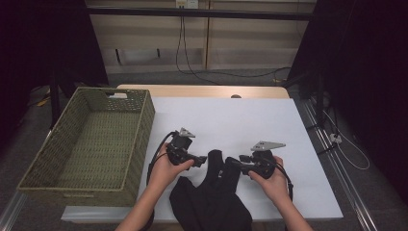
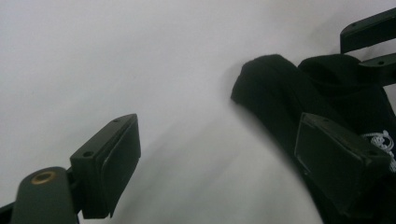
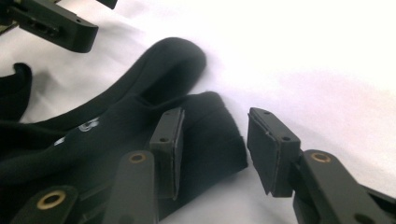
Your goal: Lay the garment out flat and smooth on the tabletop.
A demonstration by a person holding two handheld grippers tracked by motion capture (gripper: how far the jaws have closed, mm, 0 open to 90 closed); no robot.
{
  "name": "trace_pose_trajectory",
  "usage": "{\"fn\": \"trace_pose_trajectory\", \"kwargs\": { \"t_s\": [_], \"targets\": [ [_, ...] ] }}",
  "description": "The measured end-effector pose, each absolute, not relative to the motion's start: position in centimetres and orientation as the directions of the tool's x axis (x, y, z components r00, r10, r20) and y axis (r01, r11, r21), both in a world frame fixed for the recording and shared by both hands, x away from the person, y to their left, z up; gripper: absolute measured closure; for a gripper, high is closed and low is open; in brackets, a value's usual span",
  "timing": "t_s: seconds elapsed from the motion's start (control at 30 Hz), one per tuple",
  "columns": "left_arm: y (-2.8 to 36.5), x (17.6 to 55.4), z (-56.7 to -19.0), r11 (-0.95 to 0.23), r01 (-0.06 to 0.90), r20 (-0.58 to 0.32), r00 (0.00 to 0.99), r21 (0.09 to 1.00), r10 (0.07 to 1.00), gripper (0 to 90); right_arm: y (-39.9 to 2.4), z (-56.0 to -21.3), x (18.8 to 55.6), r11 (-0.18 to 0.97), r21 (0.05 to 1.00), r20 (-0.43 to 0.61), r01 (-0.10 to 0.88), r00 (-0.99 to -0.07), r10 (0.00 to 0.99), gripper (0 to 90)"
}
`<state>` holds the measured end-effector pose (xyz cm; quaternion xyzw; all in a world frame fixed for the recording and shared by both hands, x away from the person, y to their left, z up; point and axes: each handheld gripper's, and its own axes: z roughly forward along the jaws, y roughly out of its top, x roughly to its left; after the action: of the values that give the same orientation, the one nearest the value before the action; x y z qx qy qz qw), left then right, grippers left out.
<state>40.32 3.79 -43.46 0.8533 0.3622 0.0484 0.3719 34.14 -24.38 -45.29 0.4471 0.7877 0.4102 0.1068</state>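
Basket (image 1: 86, 139) sits at nine o'clock on the tabletop (image 1: 231, 120). Left gripper (image 1: 198, 160) spreads its fingers (image 2: 109, 165) wide, holding nothing, beside the black garment (image 1: 211, 197) at six o'clock. Right gripper (image 1: 237, 162) fingers (image 3: 273, 149), partly open, straddle a garment edge without pinching it.

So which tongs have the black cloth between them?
The right tongs: the end of the black cloth lies between them, not squeezed. The left tongs stand open over bare white table.

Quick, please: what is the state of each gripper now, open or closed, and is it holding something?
Left gripper: open, holding nothing; one jaw lies over the black garment.
Right gripper: open, the garment's edge between its jaws, not clamped.
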Motion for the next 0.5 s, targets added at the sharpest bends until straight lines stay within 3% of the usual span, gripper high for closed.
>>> {"fn": "trace_pose_trajectory", "kwargs": {
  "t_s": [0.2,0.33,0.37,0.43,0.5],
  "targets": [
    [2.5,41.4,-43.3,-0.467,0.565,-0.191,0.752,0.68,0.631,16.9,-25.7,-44.6,34.8,0.204,0.769,0.218,0.605,-0.549,0.807,56.2],
    [1.5,42.0,-43.6,-0.486,0.551,-0.184,0.768,0.678,0.614,18.7,-24.8,-45.4,34.8,0.267,0.725,0.218,0.635,-0.58,0.785,56.2],
    [1.0,42.2,-43.9,-0.49,0.552,-0.189,0.771,0.675,0.608,19.1,-24.0,-46.2,34.5,0.297,0.726,0.184,0.62,-0.592,0.784,64.3],
    [0.7,42.5,-44.2,-0.5,0.551,-0.183,0.773,0.668,0.607,22.7,-23.9,-46.1,34.4,0.311,0.726,0.151,0.614,-0.583,0.798,68.5],
    [0.3,42.8,-44.6,-0.513,0.547,-0.176,0.778,0.662,0.603,24.1,-24.1,-46.1,34.4,0.3,0.719,0.18,0.627,-0.584,0.791,80.9]
  ]
}}
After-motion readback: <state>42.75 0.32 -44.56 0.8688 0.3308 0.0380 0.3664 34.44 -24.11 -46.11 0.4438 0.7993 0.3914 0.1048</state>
